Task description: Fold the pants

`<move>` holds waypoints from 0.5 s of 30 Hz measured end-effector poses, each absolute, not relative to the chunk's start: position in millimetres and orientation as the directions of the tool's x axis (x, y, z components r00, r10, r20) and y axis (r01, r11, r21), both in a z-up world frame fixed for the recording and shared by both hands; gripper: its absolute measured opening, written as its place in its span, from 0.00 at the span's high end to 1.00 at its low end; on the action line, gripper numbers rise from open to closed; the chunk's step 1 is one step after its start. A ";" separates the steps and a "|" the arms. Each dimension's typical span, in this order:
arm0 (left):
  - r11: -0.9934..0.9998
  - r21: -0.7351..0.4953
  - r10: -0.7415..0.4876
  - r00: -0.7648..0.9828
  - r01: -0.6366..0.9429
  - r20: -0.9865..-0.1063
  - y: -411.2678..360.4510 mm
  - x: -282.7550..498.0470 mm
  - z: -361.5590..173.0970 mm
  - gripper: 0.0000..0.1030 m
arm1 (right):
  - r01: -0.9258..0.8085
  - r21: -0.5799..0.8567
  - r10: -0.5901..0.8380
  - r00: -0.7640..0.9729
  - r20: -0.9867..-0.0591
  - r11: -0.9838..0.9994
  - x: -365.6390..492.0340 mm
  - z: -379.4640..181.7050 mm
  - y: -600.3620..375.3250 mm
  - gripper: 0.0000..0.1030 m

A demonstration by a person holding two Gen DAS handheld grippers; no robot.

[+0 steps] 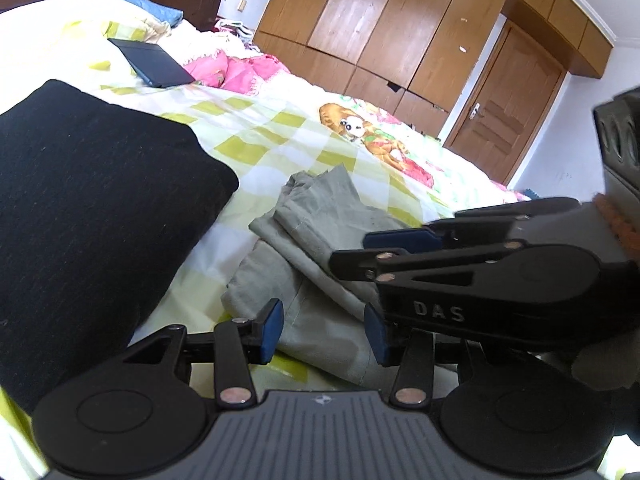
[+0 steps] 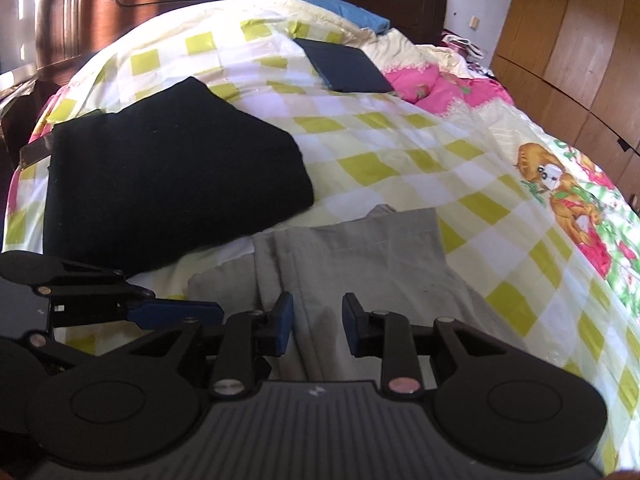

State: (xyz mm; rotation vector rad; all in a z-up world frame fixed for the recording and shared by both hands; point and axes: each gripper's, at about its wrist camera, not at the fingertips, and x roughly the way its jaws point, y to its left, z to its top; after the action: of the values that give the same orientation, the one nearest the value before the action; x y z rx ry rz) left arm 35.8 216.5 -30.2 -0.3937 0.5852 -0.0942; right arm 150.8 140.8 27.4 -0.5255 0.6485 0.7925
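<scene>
Sunlit across its far half, the bed [image 2: 400,136] wears a yellow-and-white checked cover, with a wooden wardrobe [image 1: 380,20] along the far wall. Near the front edge of the bed lie the grey pants [image 2: 352,252], already doubled over on themselves, with one hem lying across the layer below. A folded black garment [image 2: 172,184] sits just beside them toward the left edge, and a dark flat case [image 2: 344,64] rests farther up near the headboard.

I hold my right gripper [image 2: 316,320] over the near end of the pants, jaws partly apart, grey cloth showing in the gap but the pads not pinching it. My left gripper [image 1: 324,334] hangs just beside it, jaws at a middling width, also gripping nothing.

I judge one fold done and another pending. Next I would need to pinch both near corners through all layers and carry them toward the far hem, keeping the edges aligned.
</scene>
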 end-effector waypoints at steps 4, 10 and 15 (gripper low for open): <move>0.928 -0.372 -0.194 0.814 -0.030 -0.548 217.5 31.5 -29.7 0.43 | -0.820 -0.209 0.492 0.501 -0.712 0.533 145.7 23.0 154.6 0.50; 0.910 -0.409 -0.191 0.803 -0.071 -0.564 226.3 31.6 -35.5 0.39 | -0.819 -0.226 0.442 0.492 -0.750 0.527 156.3 11.1 171.5 0.89; 0.900 -0.428 -0.194 0.808 -0.078 -0.556 230.2 30.0 -36.3 0.39 | -0.805 -0.163 0.465 0.480 -0.744 0.571 160.1 30.0 156.1 0.97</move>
State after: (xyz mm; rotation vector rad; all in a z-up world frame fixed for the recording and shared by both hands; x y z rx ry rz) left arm 30.0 230.2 -36.3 -0.4533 0.6321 -0.0646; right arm 160.1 156.0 30.0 -0.5443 0.7078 0.8221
